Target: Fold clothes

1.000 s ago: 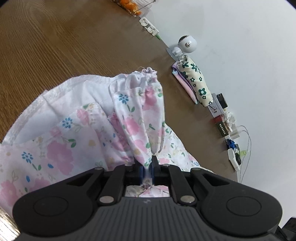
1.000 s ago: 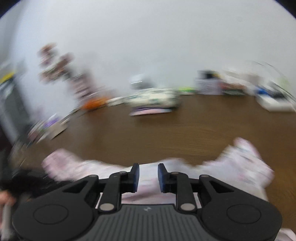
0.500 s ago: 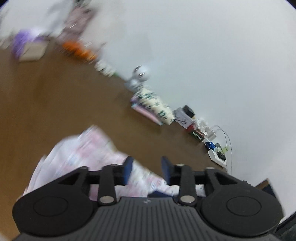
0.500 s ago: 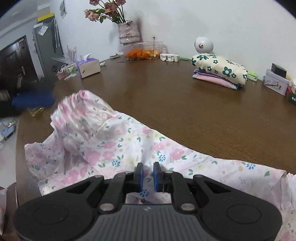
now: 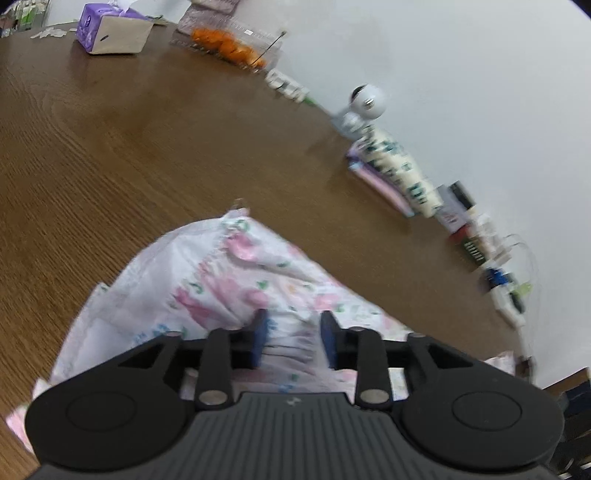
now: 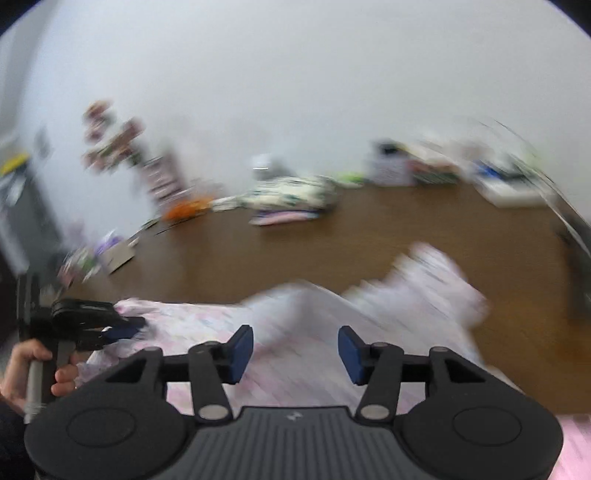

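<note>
A white garment with pink and blue flowers (image 5: 236, 280) lies crumpled on the brown wooden table (image 5: 110, 147). My left gripper (image 5: 293, 338) is open just above it, with cloth showing between the blue pads but not pinched. In the blurred right wrist view the same garment (image 6: 314, 325) spreads across the table. My right gripper (image 6: 295, 349) is wide open above it and holds nothing. The left gripper (image 6: 110, 326) shows at that view's left edge, held by a hand.
A folded stack of clothes (image 5: 395, 170) lies by the white wall, next to a small white round camera (image 5: 365, 103). A purple tissue box (image 5: 110, 33), a tray of orange fruit (image 5: 229, 48) and small boxes with cables (image 5: 491, 258) line the table's far edge.
My left gripper let go of the gathered sleeve it pinched a second ago and now stands open. My right gripper, nearly shut half a second ago, has opened wide. Both views swing fast.
</note>
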